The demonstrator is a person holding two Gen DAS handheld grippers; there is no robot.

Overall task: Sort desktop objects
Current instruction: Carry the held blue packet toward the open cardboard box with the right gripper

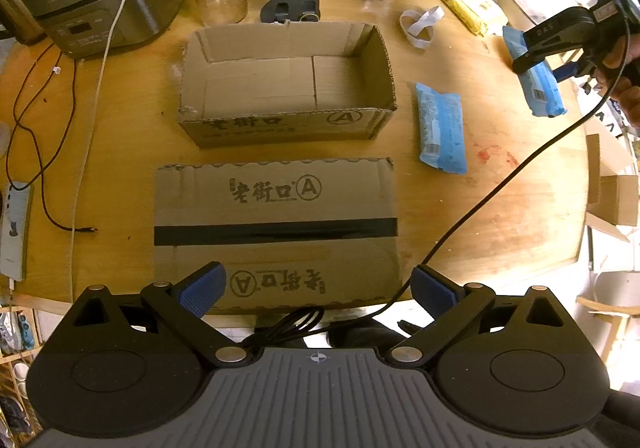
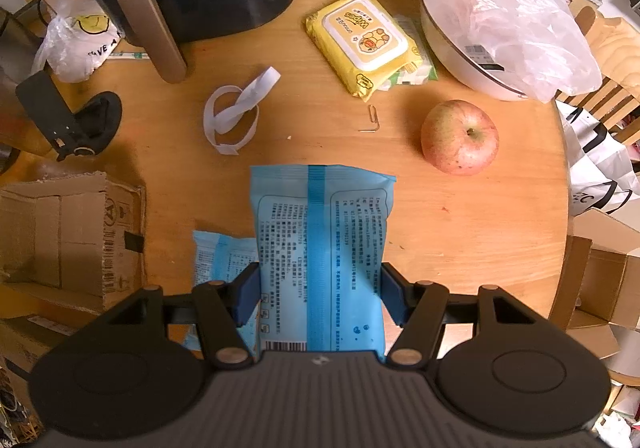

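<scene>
Cardboard box (image 1: pixel 288 79) sits open on the table (image 1: pixel 500 207); the left gripper (image 1: pixel 316 288) hovers with fingers spread, empty. Right view: the right gripper (image 2: pixel 318 298) clamps a blue packet (image 2: pixel 320 248) above the table, probably bound leftward for the box.

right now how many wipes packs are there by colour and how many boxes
blue packs: 2, one in the right tongs at, one on the table
yellow packs: 1
open boxes: 1
upturned boxes: 1
total: 5
</scene>
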